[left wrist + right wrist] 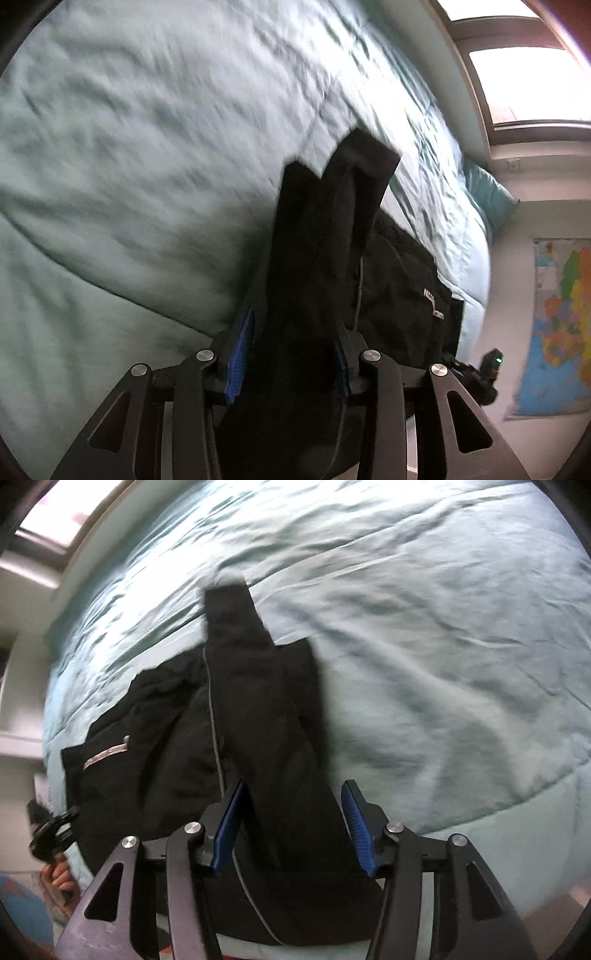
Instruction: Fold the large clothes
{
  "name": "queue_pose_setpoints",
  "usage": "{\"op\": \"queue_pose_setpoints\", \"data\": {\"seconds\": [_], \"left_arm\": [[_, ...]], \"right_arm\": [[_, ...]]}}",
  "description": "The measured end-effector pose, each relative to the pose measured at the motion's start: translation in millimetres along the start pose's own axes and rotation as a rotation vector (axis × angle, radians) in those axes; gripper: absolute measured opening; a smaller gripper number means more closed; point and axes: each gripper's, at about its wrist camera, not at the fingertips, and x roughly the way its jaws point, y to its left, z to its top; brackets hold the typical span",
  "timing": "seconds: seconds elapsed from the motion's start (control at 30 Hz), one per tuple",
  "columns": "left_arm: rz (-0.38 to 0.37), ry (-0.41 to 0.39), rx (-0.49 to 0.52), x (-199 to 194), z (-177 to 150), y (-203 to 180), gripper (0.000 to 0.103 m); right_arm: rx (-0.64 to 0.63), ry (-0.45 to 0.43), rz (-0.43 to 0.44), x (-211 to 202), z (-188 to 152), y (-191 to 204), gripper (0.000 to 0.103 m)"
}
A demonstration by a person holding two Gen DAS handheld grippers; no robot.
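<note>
a black jacket [258,716] lies on a pale green quilt [443,646] that covers a bed, its sleeves laid up over the body and a light zip line running down it. the right gripper [291,823] points down over the jacket with its blue-padded fingers [356,825] spread, dark cloth between them but clear of both pads. the left gripper [291,350] stands partly apart over the same cloth, which fills the gap between its blue pads [242,354]; whether they press on it i cannot tell.
</note>
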Motion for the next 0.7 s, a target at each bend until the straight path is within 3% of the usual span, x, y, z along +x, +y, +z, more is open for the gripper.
{"op": "queue_pose_setpoints", "data": {"seconds": [0.13, 0.3, 0.5, 0.6, 0.7], "left_arm": [[0.105, -0.087, 0.127, -44, -11, -29, 0.040], [0.126, -0.129, 0.272, -57, -20, -72, 0.040], [0.233, -0.025, 0.341, 3, -41, -92, 0.040], [0.283, 0.047, 0.350, 39, -48, -85, 0.040], [0.306, 0.040, 0.355, 47, -51, -81, 0.040]], "right_arm": [[-0.023, -0.074, -0.057, -34, -10, 0, 0.057], [-0.191, -0.109, -0.095, -49, -23, 55, 0.057], [-0.327, -0.064, -0.090, 0, -38, 123, 0.057], [-0.335, -0.009, -0.070, 32, -41, 130, 0.057], [-0.330, 0.005, -0.101, 49, -45, 131, 0.057]]}}
